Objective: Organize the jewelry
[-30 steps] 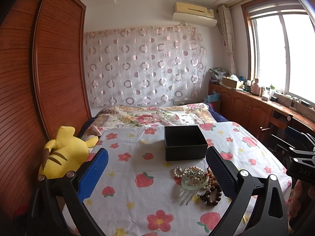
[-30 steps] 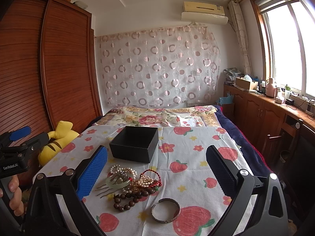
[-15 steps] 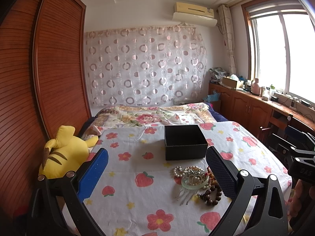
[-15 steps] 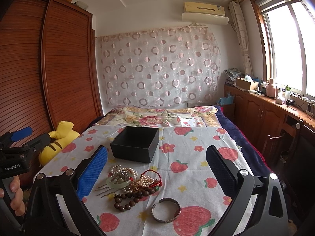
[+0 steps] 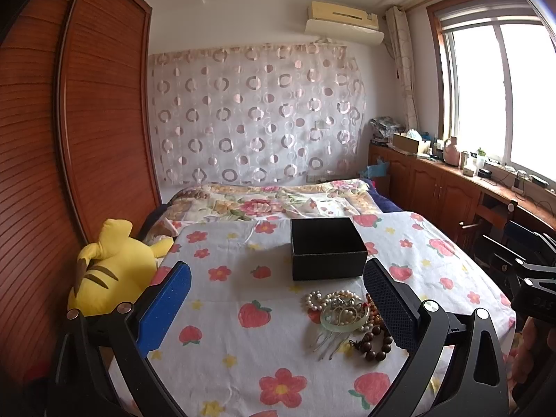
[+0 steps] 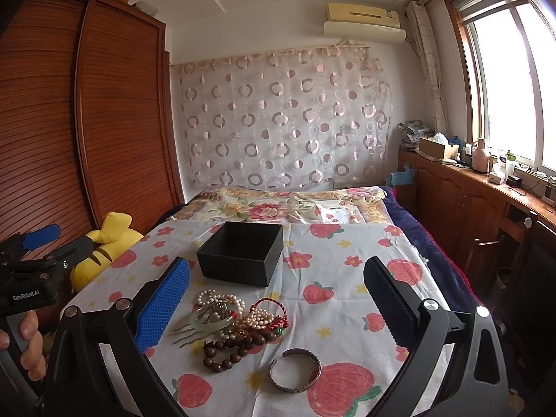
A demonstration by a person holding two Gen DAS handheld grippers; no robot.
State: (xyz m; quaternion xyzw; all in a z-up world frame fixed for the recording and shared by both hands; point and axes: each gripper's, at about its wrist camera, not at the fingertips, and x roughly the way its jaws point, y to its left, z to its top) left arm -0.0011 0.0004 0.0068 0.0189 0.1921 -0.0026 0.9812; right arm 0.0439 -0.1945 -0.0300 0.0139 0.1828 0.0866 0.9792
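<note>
An open black box stands on the strawberry-print cloth. In front of it lies a jewelry pile: a pearl bracelet, a green hair comb, a red-cord pearl bracelet, dark wooden beads and a metal bangle set apart. My left gripper is open and empty, the pile near its right finger. My right gripper is open and empty, above the pile.
A yellow plush toy sits at the bed's left edge by the wooden wardrobe. A floral quilt lies behind the box. Wooden cabinets with clutter run along the right wall under the window.
Both grippers stay almost still. The right wrist view has drifted very slightly; the jewelry and box have not moved.
</note>
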